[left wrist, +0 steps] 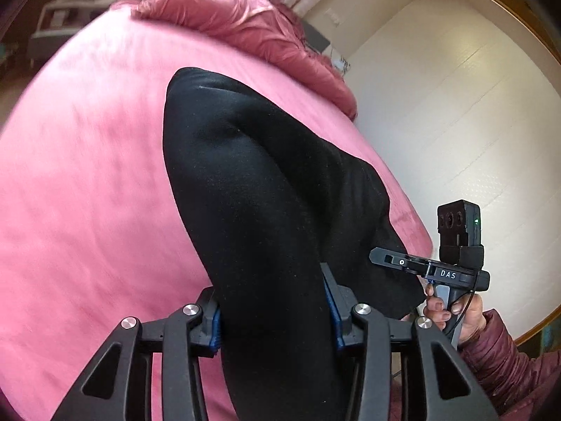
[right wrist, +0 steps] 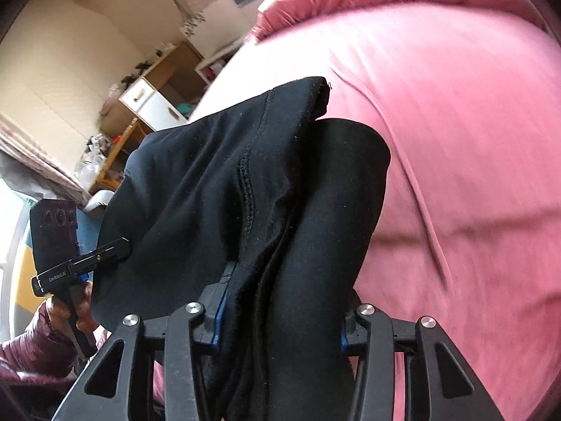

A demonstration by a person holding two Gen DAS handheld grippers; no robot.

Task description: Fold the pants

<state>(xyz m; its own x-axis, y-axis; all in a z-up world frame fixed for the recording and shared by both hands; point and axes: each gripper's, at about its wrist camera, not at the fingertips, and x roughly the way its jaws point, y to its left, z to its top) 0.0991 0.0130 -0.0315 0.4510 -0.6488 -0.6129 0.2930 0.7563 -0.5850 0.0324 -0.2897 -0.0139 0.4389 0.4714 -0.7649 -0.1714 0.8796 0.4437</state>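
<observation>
The black pants (left wrist: 252, 182) hang lifted above the pink bed (left wrist: 80, 175). My left gripper (left wrist: 273, 312) is shut on a thick bunch of the pants, which fills the space between its fingers and drapes forward. My right gripper (right wrist: 280, 312) is shut on another bunch of the pants (right wrist: 245, 175), with a stitched seam showing. The right gripper also shows in the left wrist view (left wrist: 389, 258) at the right, its fingers at the pants' edge. The left gripper shows in the right wrist view (right wrist: 115, 249) at the left. Both fingertip pairs are hidden by cloth.
A crumpled pink duvet (left wrist: 245, 24) lies at the far end of the bed. A pale floor (left wrist: 455, 122) runs beside the bed. A wooden cabinet with white drawers (right wrist: 150, 101) and a cluttered shelf stand beyond the bed (right wrist: 473, 140).
</observation>
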